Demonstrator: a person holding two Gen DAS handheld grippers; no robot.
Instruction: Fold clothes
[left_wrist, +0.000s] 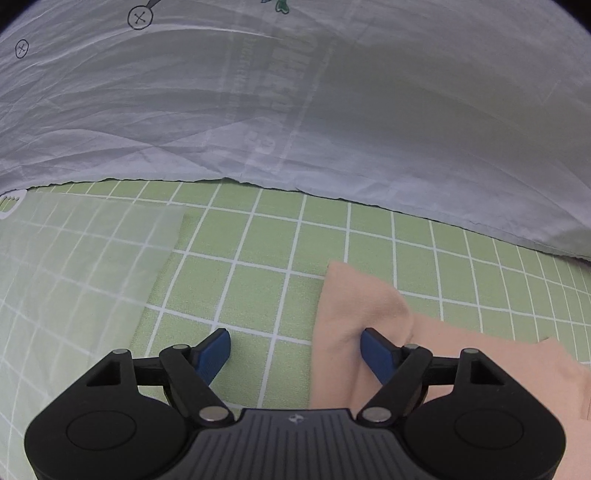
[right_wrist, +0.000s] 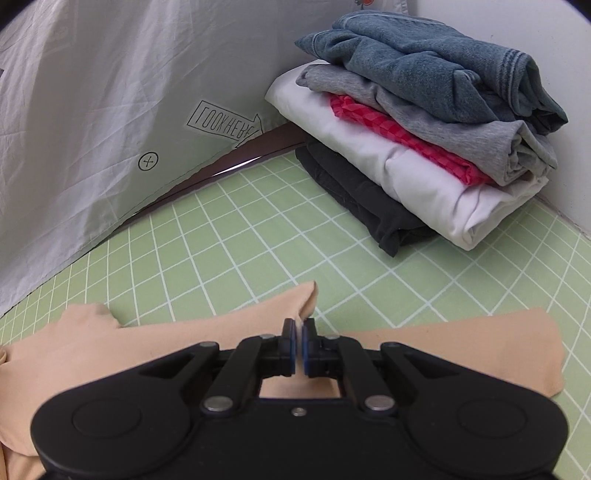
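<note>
A peach garment (left_wrist: 369, 302) lies flat on the green grid mat (left_wrist: 258, 258). My left gripper (left_wrist: 295, 334) hangs open over the garment's left edge. Its right finger (left_wrist: 376, 350) is above the cloth and its left finger (left_wrist: 216, 350) is above bare mat, and the pads press on nothing. In the right wrist view the peach garment (right_wrist: 184, 343) spreads under my right gripper (right_wrist: 299, 325). That gripper is shut on a fold of the garment, which rises in a ridge to a pointed corner just past the fingertips.
A stack of folded clothes (right_wrist: 424, 129) (blue, grey, red, white, black) sits at the back right against a wall (right_wrist: 554, 44). A creased white printed sheet (left_wrist: 295, 92) hangs along the mat's far edge. A translucent sheet (left_wrist: 74, 277) covers the mat on the left.
</note>
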